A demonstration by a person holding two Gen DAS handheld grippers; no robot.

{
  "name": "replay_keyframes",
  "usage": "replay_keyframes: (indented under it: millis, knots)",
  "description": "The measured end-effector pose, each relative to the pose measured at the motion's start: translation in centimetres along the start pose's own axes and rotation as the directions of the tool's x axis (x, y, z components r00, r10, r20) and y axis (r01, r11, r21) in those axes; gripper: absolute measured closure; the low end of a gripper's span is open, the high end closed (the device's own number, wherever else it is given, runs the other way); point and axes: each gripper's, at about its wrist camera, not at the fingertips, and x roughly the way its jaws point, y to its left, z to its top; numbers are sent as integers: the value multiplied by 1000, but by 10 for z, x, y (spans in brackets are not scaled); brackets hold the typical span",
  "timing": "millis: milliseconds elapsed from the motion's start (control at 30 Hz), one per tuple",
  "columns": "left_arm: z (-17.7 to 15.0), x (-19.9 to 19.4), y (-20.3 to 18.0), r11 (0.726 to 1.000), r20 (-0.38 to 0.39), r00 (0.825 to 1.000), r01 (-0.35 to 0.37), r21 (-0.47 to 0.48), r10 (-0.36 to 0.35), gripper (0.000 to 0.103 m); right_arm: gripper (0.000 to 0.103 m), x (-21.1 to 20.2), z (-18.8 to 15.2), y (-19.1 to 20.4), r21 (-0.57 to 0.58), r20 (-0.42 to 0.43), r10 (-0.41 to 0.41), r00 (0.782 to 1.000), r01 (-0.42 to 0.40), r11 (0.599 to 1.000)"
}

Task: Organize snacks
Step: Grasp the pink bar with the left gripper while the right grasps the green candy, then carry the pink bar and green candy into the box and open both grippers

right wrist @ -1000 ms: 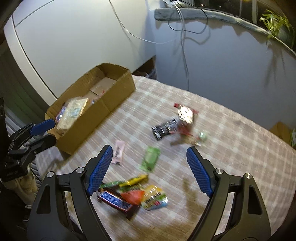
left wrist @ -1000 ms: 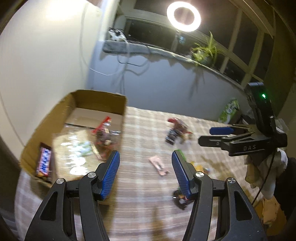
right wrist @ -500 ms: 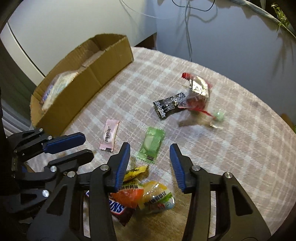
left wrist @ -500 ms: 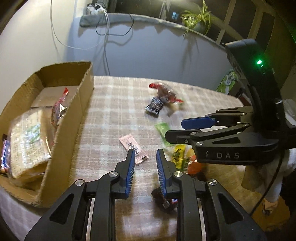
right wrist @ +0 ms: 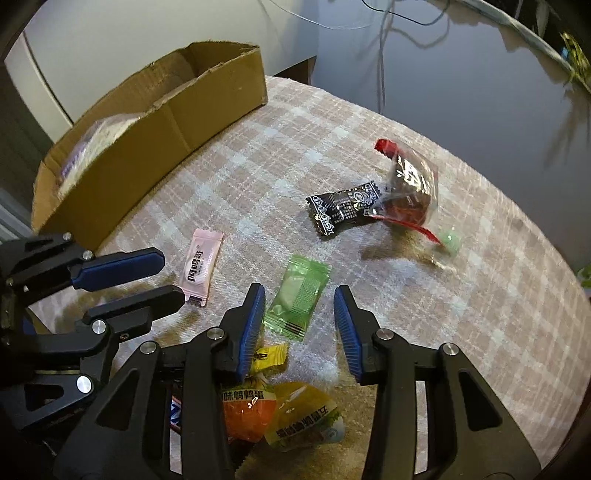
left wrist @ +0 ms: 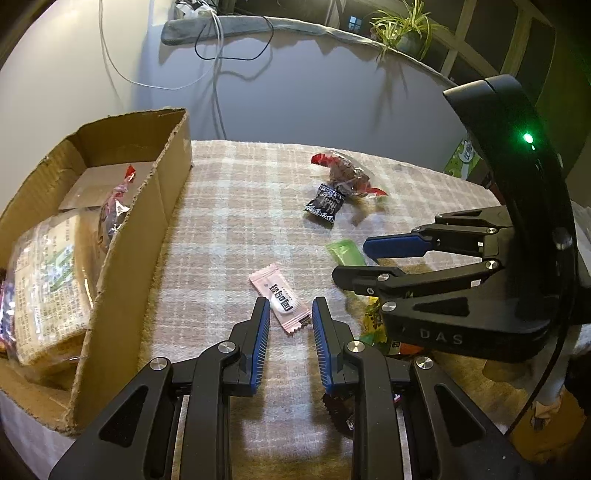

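The left wrist view looks into the cardboard box [left wrist: 122,236] at the left of the checked tablecloth [left wrist: 236,206]: a large clear pack with printed paper [left wrist: 48,280] and a red-ended clear packet [left wrist: 116,206] lie inside. The right wrist view shows only the box's outer wall, but it alone shows the near pile: an orange egg snack pouch [right wrist: 249,413], a yellow pouch [right wrist: 306,417] and a small yellow sachet [right wrist: 269,356].

The left gripper [left wrist: 290,317] has its 2 blue pads narrowly apart, holding nothing; the near end of the pink sachet [left wrist: 280,297] lies just past the tips, untouched. The right gripper [right wrist: 299,308] is closing, its jaws still apart, with the near end of the green sachet [right wrist: 297,297] between the tips and no pad pressing on it.

Farther off lie a black sachet [right wrist: 343,210] touching a clear packet of dark snacks with red ends [right wrist: 412,192].

In the left view the right gripper's body covers most of the green sachet and the pile. A potted plant [left wrist: 402,27] and cables [left wrist: 218,55] sit on the far ledge.
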Motion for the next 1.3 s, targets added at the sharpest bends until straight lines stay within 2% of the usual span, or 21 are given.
replay_keyframes:
  millis: [33, 167, 300, 500, 567, 900, 1300]
  knots:
    - [0, 1, 0, 1000, -1, 1000, 1, -1, -1, 81, 71, 0, 0, 2, -19, 0, -26, 1000, 26, 999]
    - [0, 8, 0, 1000, -14, 1000, -4, -3, 4, 81, 79, -1, 0, 0, -41, -5, -37, 999, 37, 998]
    - [2, 16, -2, 1000, -29, 999, -21, 0, 21, 81, 79, -2, -3, -6, -46, -5, -43, 999, 42, 998]
    - [6, 29, -18, 990, -26, 994, -102, 98, 105, 81, 79, -8, -9, -13, -51, -3, -49, 999, 49, 998]
    - [7, 30, -20, 986, -20, 993, -117, 119, 120, 84, 80, -8, -10, -13, -55, -3, -52, 999, 52, 997]
    - [9, 18, -9, 995, 6, 996, -85, 61, 85, 85, 81, -19, -14, -16, -21, 41, -35, 999, 36, 999]
    - [17, -34, 10, 998, 116, 991, -68, 12, 66, 85, 81, -60, 3, -2, -27, 135, -6, 991, 10, 1000]
